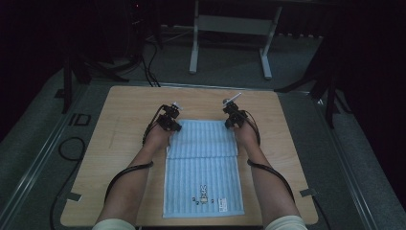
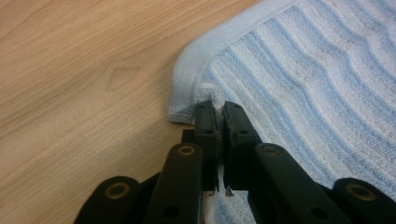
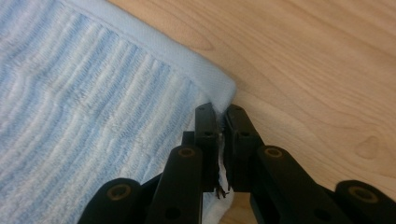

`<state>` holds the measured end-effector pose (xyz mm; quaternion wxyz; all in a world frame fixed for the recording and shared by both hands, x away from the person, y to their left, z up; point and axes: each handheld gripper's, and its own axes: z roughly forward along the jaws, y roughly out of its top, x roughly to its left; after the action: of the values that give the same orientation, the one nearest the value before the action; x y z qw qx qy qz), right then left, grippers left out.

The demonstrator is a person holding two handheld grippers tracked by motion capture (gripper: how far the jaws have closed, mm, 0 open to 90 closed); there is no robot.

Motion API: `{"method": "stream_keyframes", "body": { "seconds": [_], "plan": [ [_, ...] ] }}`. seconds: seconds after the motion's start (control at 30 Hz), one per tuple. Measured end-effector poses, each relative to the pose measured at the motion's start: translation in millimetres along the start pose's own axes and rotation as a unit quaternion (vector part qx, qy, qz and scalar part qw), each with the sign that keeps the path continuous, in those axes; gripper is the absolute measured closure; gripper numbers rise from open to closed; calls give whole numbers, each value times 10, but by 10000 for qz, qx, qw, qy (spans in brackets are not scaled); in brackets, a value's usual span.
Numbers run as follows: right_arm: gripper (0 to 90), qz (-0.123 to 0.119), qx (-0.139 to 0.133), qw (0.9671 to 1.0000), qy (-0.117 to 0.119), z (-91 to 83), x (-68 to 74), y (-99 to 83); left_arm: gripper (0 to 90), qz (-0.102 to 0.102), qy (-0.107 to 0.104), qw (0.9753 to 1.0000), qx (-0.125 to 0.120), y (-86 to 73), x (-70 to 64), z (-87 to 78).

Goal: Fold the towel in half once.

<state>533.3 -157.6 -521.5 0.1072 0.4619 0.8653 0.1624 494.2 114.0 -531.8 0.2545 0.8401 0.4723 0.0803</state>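
A light blue striped towel (image 1: 203,167) lies on the wooden table (image 1: 124,139), its far part folded over toward the person. At the towel's far left corner (image 2: 187,88) my left gripper (image 1: 171,123) is shut, pinching a bit of cloth between its jaws (image 2: 217,109). My right gripper (image 1: 233,119) is shut on the far right corner (image 3: 219,86), with towel edge caught between the jaws (image 3: 220,121). A small rabbit print (image 1: 204,194) and a label sit near the towel's near edge.
Bare wood lies left and right of the towel and beyond the grippers. Cables (image 1: 127,170) trail from both grippers along the forearms. A white stand (image 1: 230,38) and dark tripod legs are on the floor beyond the table.
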Motion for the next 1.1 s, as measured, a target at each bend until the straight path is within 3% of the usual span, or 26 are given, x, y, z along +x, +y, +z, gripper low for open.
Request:
{"method": "stream_keyframes", "body": {
  "seconds": [0.13, 0.27, 0.63, 0.7, 0.73, 0.8, 0.87, 0.9, 0.93, 1.03, 1.07, 1.1],
  "plan": [
    [852, -27, -199, 9998, 64, -149, -39, 24, 865, -88, -228, 9996, -156, 27, 32, -125],
    [852, -161, -422, 9989, 155, -341, -45, 68, 866, 23, -355, 9988, -342, 91, 9, -332],
    [852, -493, -943, 9943, 68, -893, 2, 136, 866, 273, -477, 9948, -857, 229, -113, -962],
    [852, -596, -1121, 9919, 64, -1071, 11, 136, 866, 277, -430, 9943, -939, 227, -125, -1080],
    [852, -620, -1169, 9912, 31, -1134, 16, 134, 866, 348, -298, 9940, -992, 228, -140, -1210],
    [852, -691, -1297, 9891, 14, -1264, 17, 128, 866, 367, -349, 9934, -1033, 230, -142, -1283],
    [852, -691, -1297, 9891, 14, -1264, 17, 128, 866, 374, -362, 9927, -1090, 227, -151, -1353],
    [852, -706, -1354, 9883, -4, -1329, 22, 121, 866, 418, -406, 9904, -1256, 210, -173, -1527],
    [852, -779, -1499, 9856, 46, -1501, 55, 73, 866, 423, -399, 9892, -1343, 186, -188, -1595],
    [852, -856, -1779, 9802, 162, -1707, 106, -53, 865, 486, -549, 9855, -1529, 53, -258, -1742],
    [852, -856, -1779, 9802, 162, -1707, 106, -53, 865, 486, -549, 9855, -1529, 53, -258, -1742],
    [852, -913, -1858, 9781, 205, -1763, 129, -116, 865, 601, -443, 9852, -1541, -68, -324, -1785]
  ]
}}
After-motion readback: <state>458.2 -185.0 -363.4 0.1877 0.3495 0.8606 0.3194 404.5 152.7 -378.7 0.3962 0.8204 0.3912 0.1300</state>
